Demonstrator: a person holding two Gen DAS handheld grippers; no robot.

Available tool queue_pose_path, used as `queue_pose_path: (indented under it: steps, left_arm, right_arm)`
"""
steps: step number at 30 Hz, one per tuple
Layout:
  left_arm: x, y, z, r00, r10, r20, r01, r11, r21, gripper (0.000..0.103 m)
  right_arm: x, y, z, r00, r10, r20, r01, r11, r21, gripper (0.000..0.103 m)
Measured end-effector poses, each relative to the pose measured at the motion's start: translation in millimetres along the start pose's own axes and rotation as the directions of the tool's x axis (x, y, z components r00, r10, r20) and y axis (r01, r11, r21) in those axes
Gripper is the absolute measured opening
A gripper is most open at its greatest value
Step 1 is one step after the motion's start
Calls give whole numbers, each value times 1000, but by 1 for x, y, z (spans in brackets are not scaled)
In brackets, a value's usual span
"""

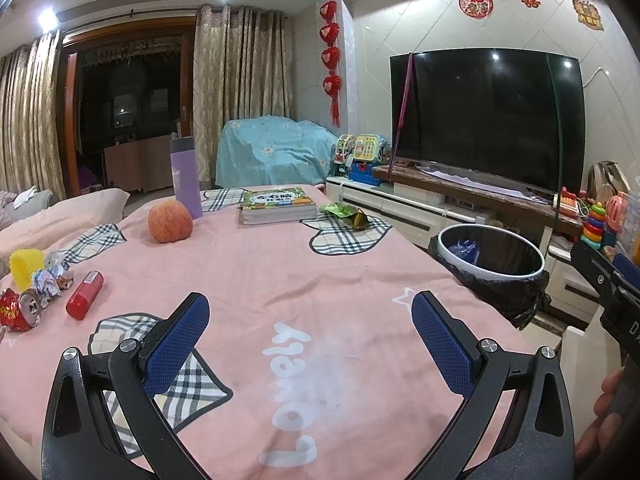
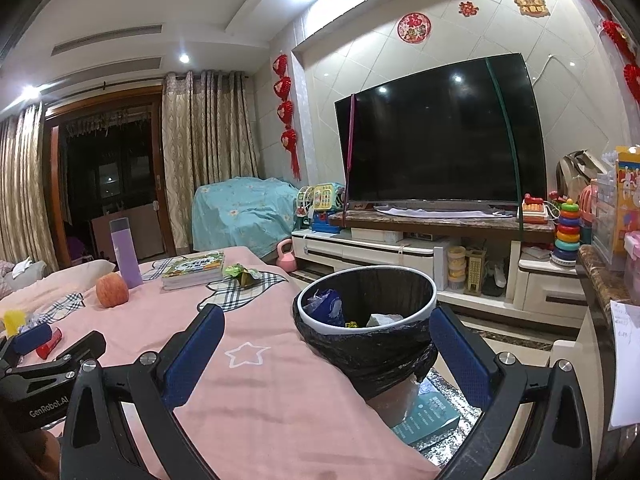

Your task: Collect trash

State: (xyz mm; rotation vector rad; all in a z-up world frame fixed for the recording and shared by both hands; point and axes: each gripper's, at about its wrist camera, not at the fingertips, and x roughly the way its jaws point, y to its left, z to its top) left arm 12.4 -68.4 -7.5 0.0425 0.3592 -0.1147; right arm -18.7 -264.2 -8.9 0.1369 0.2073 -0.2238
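Both my grippers, left (image 1: 310, 326) and right (image 2: 326, 342), hang with fingers spread wide, holding nothing. I judge the next pick is the crushed red can (image 1: 18, 312) and crumpled wrappers (image 1: 52, 278), well off to my left gripper's left. I should swing left, straddle one piece only, close gently, then carry it to the bin (image 2: 430, 292) just ahead of my right gripper.
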Motion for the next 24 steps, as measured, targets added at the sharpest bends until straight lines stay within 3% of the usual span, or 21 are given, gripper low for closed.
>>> queue_pose_path:
  steps: [24]
  left_arm:
    - [27,3,-1,998,-42,-56,41,999,-17,103]
  right_arm:
    - [20,6,2,999,15,-42,-16,1000,-11,103]
